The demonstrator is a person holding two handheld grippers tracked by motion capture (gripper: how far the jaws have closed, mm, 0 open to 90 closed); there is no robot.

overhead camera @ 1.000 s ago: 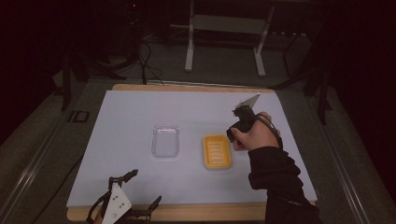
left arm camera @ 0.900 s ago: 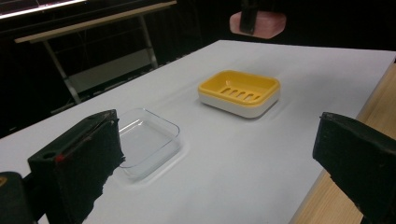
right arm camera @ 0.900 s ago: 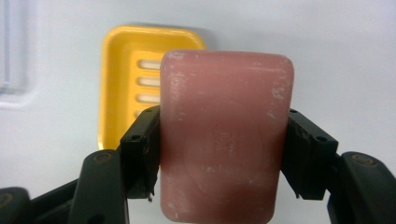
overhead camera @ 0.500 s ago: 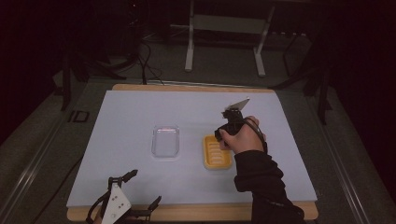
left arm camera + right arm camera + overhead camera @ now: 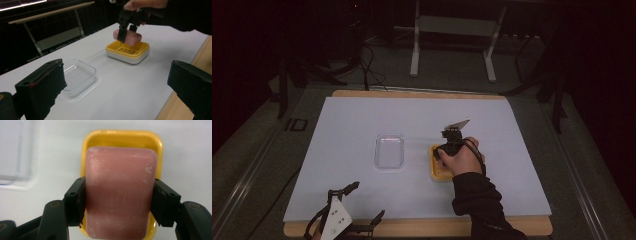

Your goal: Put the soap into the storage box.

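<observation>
Right gripper (image 5: 119, 205) is pinching a pink soap bar (image 5: 121, 195) across its short width, one black jaw flat on each long side. In the right gripper view the bar sits directly over the yellow soap dish (image 5: 122, 137), covering most of it; the dish's yellow rim shows past the bar's far end and along both sides. In the left gripper view the bar (image 5: 130, 38) is tilted, near end raised in the right gripper (image 5: 122, 35), over the slotted yellow tray of the dish (image 5: 128, 51), which sits on a white base. Can't tell whether the bar's low end touches the tray or just clears it.

High view: right hand (image 5: 462, 159) wraps the right gripper (image 5: 447, 150) over the dish (image 5: 435, 172), right of bench centre. Dark sleeve comes in from the bottom edge.

Clear plastic container (image 5: 389, 151) lies open and empty left of the dish, near it but apart, on the white sheet covering the bench (image 5: 362, 120). Bare wooden bench edge shows at front and back of the sheet.

Left gripper (image 5: 357, 207) rests at the front-left edge of the bench, well apart from the dish and container, jaws spread wide. Left gripper view confirms it (image 5: 125, 100): both black jaws far apart with nothing between them, looking across the container (image 5: 77, 76) toward the dish.

Behind the bench: dark floor, a metal stand (image 5: 452, 45), some cables.
</observation>
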